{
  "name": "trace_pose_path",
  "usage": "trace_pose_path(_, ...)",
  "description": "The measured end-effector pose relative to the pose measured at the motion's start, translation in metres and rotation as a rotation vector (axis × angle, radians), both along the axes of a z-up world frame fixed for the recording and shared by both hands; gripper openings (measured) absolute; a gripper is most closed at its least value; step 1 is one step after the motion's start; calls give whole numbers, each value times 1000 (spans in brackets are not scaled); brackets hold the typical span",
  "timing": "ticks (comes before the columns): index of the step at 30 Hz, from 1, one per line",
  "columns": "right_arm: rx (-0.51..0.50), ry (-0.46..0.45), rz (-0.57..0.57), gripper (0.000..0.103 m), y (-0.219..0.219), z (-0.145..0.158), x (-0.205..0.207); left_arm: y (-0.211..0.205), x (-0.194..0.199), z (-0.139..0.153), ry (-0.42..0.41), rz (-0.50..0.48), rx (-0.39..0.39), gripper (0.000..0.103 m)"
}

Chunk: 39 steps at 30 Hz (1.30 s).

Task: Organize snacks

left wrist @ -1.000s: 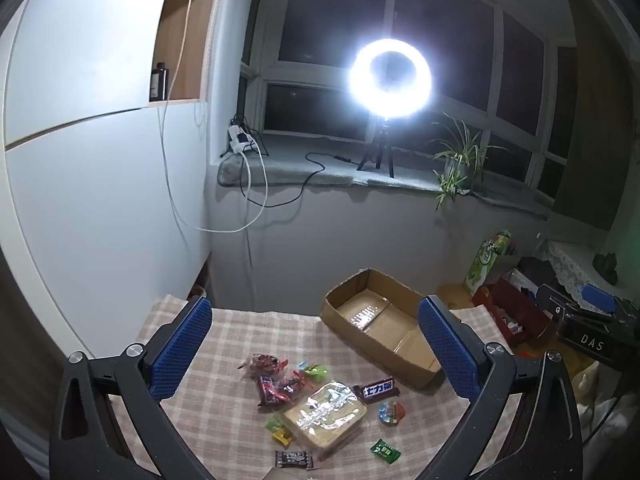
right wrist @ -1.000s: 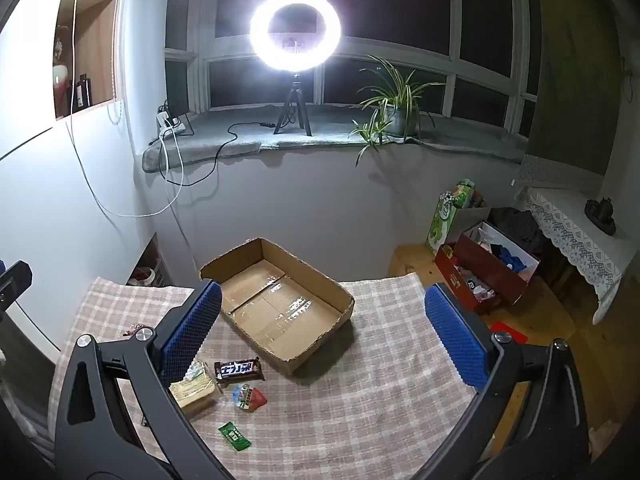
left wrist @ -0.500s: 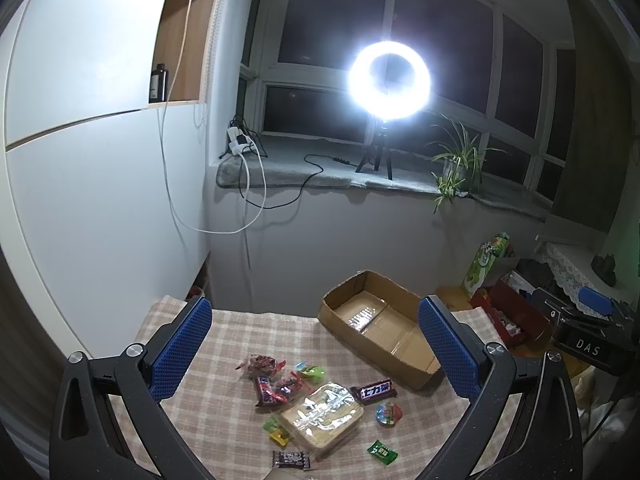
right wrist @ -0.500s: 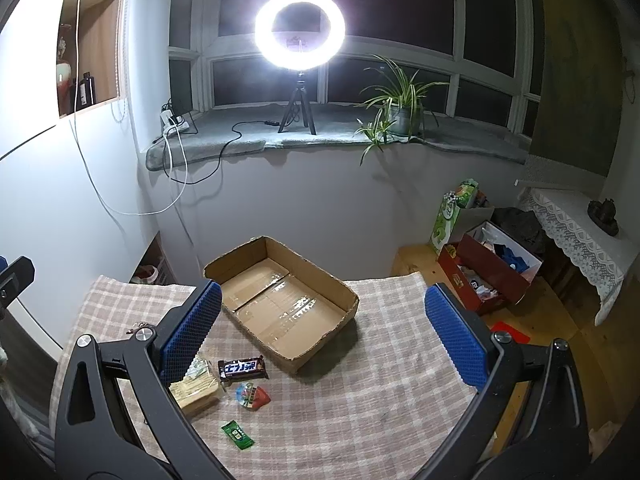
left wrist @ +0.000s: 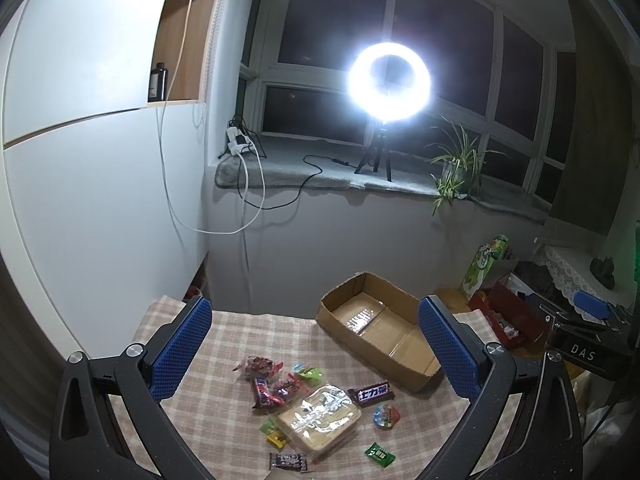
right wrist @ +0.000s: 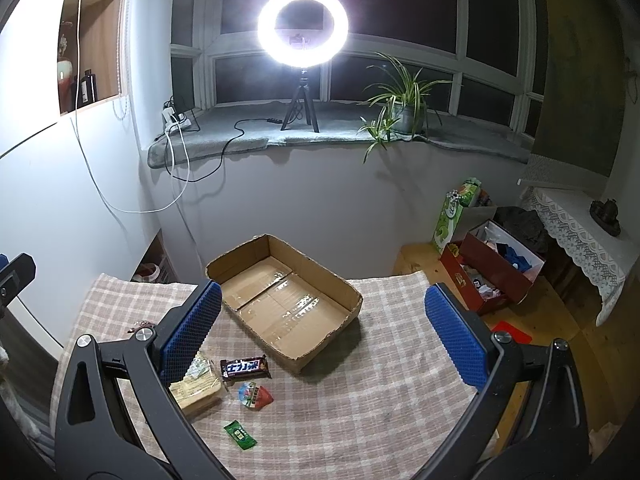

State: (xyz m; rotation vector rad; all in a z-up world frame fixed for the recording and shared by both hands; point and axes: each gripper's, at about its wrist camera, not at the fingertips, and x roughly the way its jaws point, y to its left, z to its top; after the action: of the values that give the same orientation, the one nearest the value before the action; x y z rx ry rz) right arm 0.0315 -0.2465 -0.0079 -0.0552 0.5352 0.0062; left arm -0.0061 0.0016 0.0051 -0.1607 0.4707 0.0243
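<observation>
With both the left hand-held gripper [left wrist: 314, 350] and right hand-held gripper [right wrist: 322, 330] held wide and empty above the snacks [left wrist: 316, 398] clustered near the surface's front edge beside the empty cardboard box [right wrist: 286, 300], slippery wrappers could be fumbled.

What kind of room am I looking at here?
Probably a home's enclosed balcony or sunroom: a potted spider plant on a wide windowsill, a ring light, and a table with a checked tablecloth.
</observation>
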Motion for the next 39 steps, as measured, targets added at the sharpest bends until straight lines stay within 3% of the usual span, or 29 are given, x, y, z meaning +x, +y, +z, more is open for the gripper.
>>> trace_pose_path(39,2,27,4,103,-1,-9,6,-8,2,-3,9,-14,3,102)
